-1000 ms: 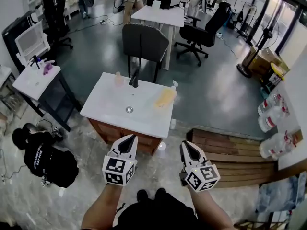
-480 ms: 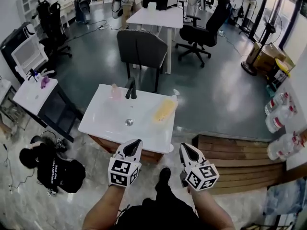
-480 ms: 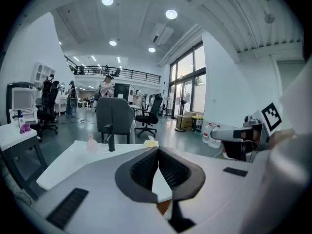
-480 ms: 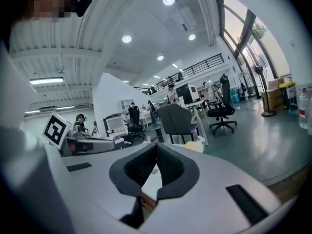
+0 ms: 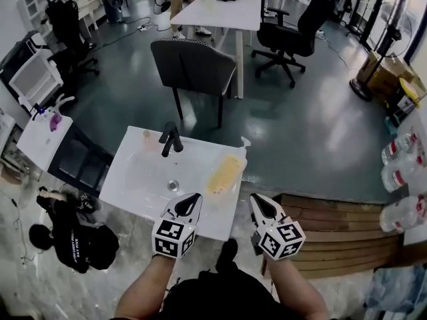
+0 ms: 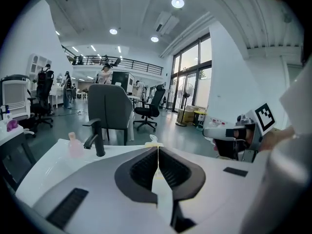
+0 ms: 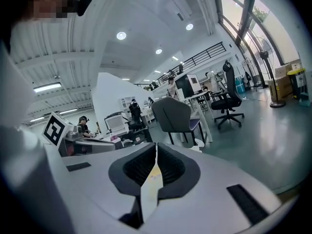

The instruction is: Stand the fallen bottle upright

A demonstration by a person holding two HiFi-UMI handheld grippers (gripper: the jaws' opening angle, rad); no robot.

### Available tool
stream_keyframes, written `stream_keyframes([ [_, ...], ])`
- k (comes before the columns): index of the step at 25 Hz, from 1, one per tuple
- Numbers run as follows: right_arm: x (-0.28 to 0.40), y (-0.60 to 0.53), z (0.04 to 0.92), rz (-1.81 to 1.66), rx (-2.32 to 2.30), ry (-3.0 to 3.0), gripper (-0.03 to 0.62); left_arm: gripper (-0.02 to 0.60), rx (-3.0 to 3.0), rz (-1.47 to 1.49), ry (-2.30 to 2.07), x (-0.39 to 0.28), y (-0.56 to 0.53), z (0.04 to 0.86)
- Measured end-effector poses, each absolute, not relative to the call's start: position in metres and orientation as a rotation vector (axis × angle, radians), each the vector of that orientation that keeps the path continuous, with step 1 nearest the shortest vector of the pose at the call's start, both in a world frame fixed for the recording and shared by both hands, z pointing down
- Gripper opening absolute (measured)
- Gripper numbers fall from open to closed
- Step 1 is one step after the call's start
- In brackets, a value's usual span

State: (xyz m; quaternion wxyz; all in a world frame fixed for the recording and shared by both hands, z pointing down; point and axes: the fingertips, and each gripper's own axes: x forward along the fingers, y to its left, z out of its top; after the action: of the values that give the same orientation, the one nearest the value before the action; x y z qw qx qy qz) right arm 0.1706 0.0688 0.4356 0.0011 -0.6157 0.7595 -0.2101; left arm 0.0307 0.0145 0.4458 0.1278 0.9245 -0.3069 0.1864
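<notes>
Down at the person's feet, pale marbled tile, and both claws ride low at the near edge of the white sink counter [image 5: 137, 179]. The left gripper [image 5: 190, 199] has its jaws pressed tight together, nothing between them. The right gripper [image 5: 259, 201] shows jaws that have just eased by the barest sliver, tips all but meeting, and it too is empty.

Just beyond the tips, there it is: the yellow bottle [image 5: 223, 173], flat on its side on the right part of the counter, right of the drain [image 5: 173, 185]. It lies between the two grippers' lines and apart from both. Its long axis runs on a slant from near-left to far-right. The base faces the person and the white pump head points away, toward the counter's far right corner.

At the back of the counter a black faucet [image 5: 169, 139] stands upright with a small pink bottle [image 5: 147, 137] just to its left. A wooden platform [image 5: 333, 222] sits right of the counter, and a black bag [image 5: 77, 242] lies on the tile at left.

Farther out the floor turns dark and glossy. A grey chair [image 5: 193, 62] stands behind the sink, then a white table [image 5: 223, 12] and a black office chair [image 5: 300, 25].
</notes>
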Motion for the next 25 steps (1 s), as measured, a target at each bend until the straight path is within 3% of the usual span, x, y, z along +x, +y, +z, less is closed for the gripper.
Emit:
stream_keyframes([
  [9, 0.199, 0.009, 0.458, -0.744, -1.973, 2.423, 0.055, 0.023, 2.668, 0.637, -0.758, 0.063, -0.032, 0.481],
  [17, 0.199, -0.019, 0.476, -0.810, -2.153, 2.331, 0.066, 0.162, 2.640, 0.697, -0.498, 0.057, -0.051, 0.520],
  [25, 0.183, -0.029, 0.518, -0.948, -2.135, 2.371, 0.115, 0.253, 2.564, 0.779, -0.359, 0.052, -0.047, 0.565],
])
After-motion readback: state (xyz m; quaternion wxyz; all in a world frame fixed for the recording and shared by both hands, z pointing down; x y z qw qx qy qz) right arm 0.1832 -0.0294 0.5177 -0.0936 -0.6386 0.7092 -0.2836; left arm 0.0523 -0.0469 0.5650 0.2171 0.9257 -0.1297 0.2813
